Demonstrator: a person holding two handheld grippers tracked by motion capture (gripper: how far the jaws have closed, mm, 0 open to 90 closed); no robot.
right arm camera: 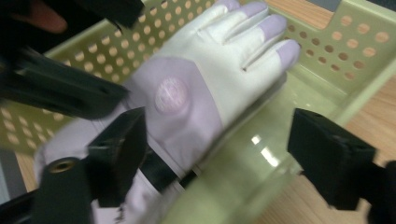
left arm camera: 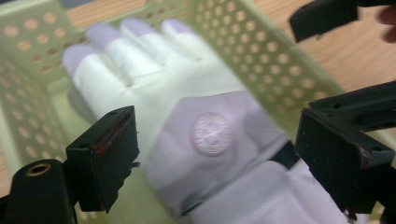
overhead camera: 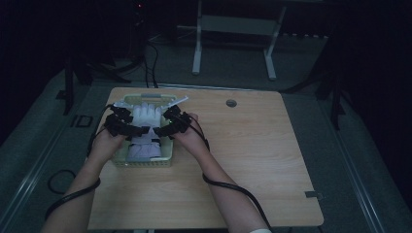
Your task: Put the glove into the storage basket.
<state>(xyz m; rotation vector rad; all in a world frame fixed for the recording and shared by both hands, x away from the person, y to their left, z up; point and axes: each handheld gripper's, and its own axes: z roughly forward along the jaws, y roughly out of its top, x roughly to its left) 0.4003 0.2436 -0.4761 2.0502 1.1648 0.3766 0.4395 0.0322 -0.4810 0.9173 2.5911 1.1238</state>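
A white and lilac glove [overhead camera: 145,115] lies flat, palm down, in a pale green perforated basket [overhead camera: 145,162] at the table's left. My left gripper [overhead camera: 145,130] and my right gripper [overhead camera: 158,131] hover over the glove's wrist end, tips pointing at each other. In the left gripper view the glove [left arm camera: 154,79] with its round badge lies below the left gripper [left arm camera: 219,158], whose jaws stand wide apart and touch nothing. In the right gripper view the right gripper [right arm camera: 224,154] is open too, over the glove [right arm camera: 201,79] and the basket [right arm camera: 355,42].
The wooden table [overhead camera: 252,145] has bare room to the right of the basket and a round cable hole [overhead camera: 231,103] near its far edge. Cables trail from both grippers off the front. A white frame [overhead camera: 233,29] stands on the floor behind.
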